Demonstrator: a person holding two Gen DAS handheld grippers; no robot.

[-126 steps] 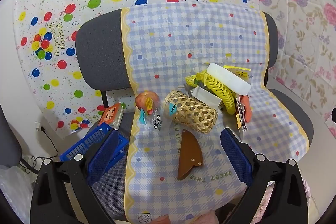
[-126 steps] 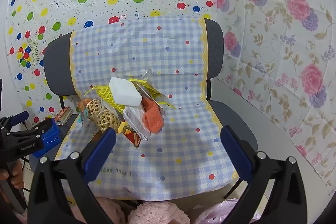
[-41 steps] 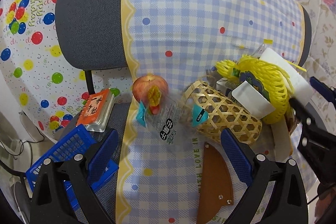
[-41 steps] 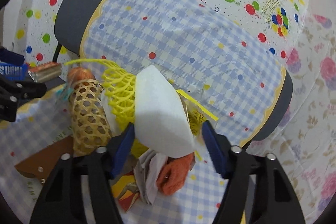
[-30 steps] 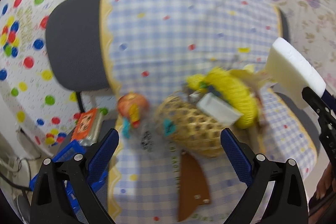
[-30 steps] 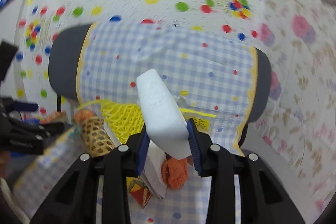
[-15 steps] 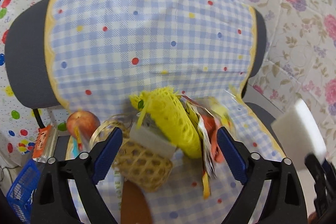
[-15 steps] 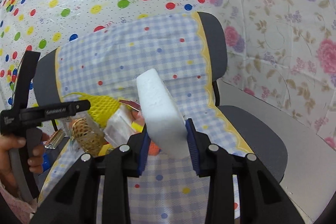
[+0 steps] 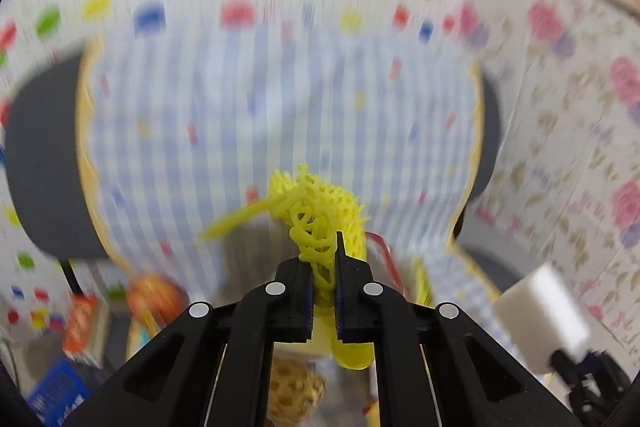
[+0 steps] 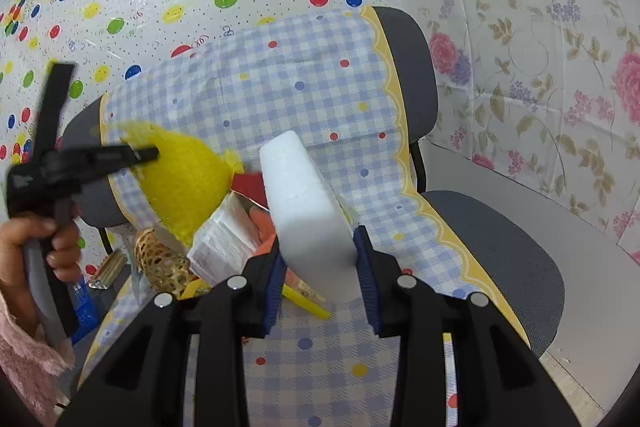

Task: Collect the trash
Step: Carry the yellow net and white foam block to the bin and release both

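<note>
My left gripper [image 9: 322, 283] is shut on a yellow foam net [image 9: 320, 215] and holds it up in front of the chair back; the view is motion-blurred. In the right wrist view the left gripper [image 10: 148, 154] and the yellow net [image 10: 184, 183] show at the left. My right gripper [image 10: 320, 279] is shut on a white foam block [image 10: 308, 211], held above the seat. The block also shows in the left wrist view [image 9: 540, 315]. More trash lies on the seat: a white wrapper [image 10: 224, 243], an orange piece [image 10: 260, 223], a yellow strip [image 10: 304, 301].
The chair [image 10: 500, 247] is draped in a blue checked cloth [image 10: 304, 95]. A woven bamboo basket [image 10: 160, 259] and an apple [image 9: 154, 297] lie at the seat's left. A blue crate [image 10: 84, 311] sits on the floor at the left. Walls behind are covered in plastic sheets.
My left gripper closed on the yellow foam net and lifted it off the pile. My right gripper still holds the white foam block, raised a little to the right.
</note>
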